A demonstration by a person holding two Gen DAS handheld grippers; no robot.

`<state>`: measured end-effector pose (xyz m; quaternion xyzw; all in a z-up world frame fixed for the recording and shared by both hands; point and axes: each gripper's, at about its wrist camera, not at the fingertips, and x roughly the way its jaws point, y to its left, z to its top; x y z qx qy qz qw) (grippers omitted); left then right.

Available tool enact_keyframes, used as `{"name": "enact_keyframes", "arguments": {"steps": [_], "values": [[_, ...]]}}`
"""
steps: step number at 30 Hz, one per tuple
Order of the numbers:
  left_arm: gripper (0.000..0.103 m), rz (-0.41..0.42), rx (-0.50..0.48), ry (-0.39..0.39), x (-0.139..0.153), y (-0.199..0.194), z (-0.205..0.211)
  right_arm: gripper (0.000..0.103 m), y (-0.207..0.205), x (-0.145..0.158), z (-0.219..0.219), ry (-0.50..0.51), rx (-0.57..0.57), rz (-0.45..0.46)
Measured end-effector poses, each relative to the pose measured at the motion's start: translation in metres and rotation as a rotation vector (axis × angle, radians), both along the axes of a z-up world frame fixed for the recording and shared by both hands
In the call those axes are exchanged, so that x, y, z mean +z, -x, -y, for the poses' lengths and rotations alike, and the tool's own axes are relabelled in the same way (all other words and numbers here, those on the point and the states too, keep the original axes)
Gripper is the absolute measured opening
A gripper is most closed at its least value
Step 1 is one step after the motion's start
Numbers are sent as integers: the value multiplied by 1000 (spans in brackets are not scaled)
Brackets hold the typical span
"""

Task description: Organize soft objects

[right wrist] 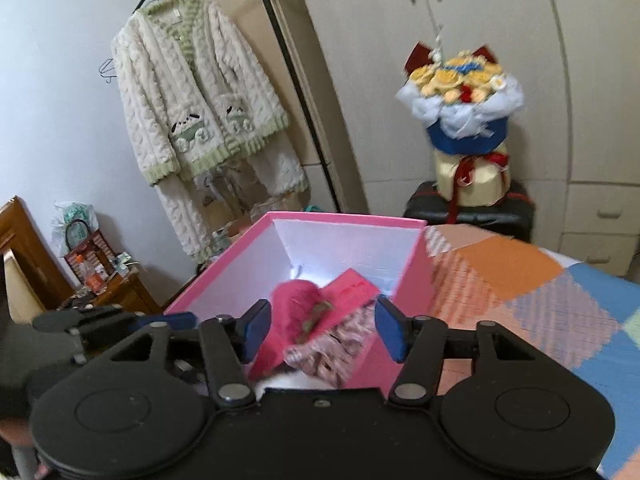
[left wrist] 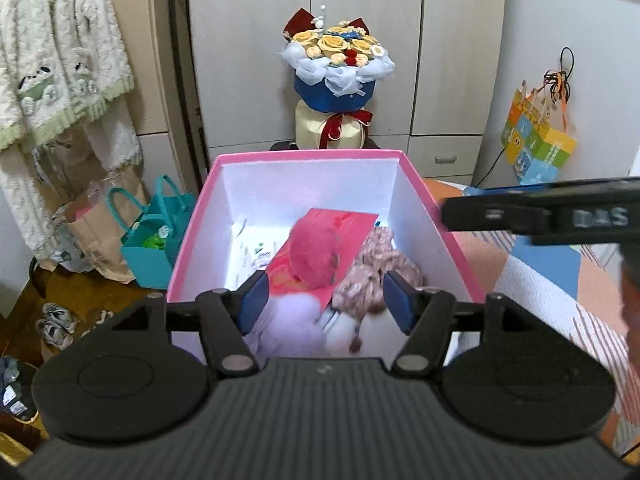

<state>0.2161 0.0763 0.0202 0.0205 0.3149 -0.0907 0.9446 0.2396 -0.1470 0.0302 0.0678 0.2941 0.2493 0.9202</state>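
Note:
A pink box (left wrist: 188, 236) with white inner walls stands open on the patchwork bed. Inside lie a pink fuzzy ball (left wrist: 316, 256), a red envelope (left wrist: 348, 220), a brown floral cloth (left wrist: 380, 268) and a pale fluffy item (left wrist: 288, 320). My left gripper (left wrist: 326, 302) is open and empty, hovering over the box's near edge. My right gripper (right wrist: 322, 330) is open and empty, also over the box (right wrist: 412, 280), above the pink ball (right wrist: 296, 300) and the floral cloth (right wrist: 332, 348). The right gripper's arm shows in the left wrist view (left wrist: 540, 212).
A flower bouquet (left wrist: 336, 68) on a cream box stands beyond the pink box, before wardrobe doors (left wrist: 360, 0). A teal bag (left wrist: 156, 232) and paper bag sit on the floor at left. A fluffy robe (right wrist: 196, 92) hangs on the wall. The patchwork bedspread (right wrist: 540, 300) extends right.

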Motion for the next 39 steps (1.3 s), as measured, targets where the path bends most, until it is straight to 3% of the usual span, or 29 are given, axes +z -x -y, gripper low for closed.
{"name": "enact_keyframes", "arguments": {"steps": [2, 4, 9, 13, 15, 17, 19, 22, 25, 28, 33, 39], "values": [[75, 3, 2, 5, 4, 10, -4, 67, 16, 3, 8, 12, -14, 23], [79, 13, 4, 9, 10, 21, -7, 70, 32, 5, 14, 30, -27, 41], [79, 24, -13, -33, 20, 40, -1, 72, 77, 11, 22, 138, -41, 129], [79, -2, 8, -46, 24, 54, 6, 73, 107, 15, 29, 151, -50, 167], [84, 0, 9, -46, 29, 63, 9, 74, 119, 18, 30, 187, -71, 184], [97, 7, 39, -37, 36, 71, 12, 81, 129, 22, 32, 209, -91, 196], [101, 20, 113, -34, 45, 80, 14, 85, 137, 28, 37, 206, -105, 193], [102, 27, 189, -56, 54, 91, 16, 95, 144, 30, 44, 200, -126, 168], [102, 21, 165, -68, 57, 106, 17, 102, 151, 26, 48, 215, -188, 151], [102, 65, 156, -54, 51, 122, 20, 103, 162, 21, 47, 264, -254, 125], [102, 40, 136, -52, 19, 132, 35, 103, 195, 16, 52, 274, -302, 205], [102, 66, 100, 21, -2, 151, 41, 103, 220, 10, 58, 220, -405, 202]]}}
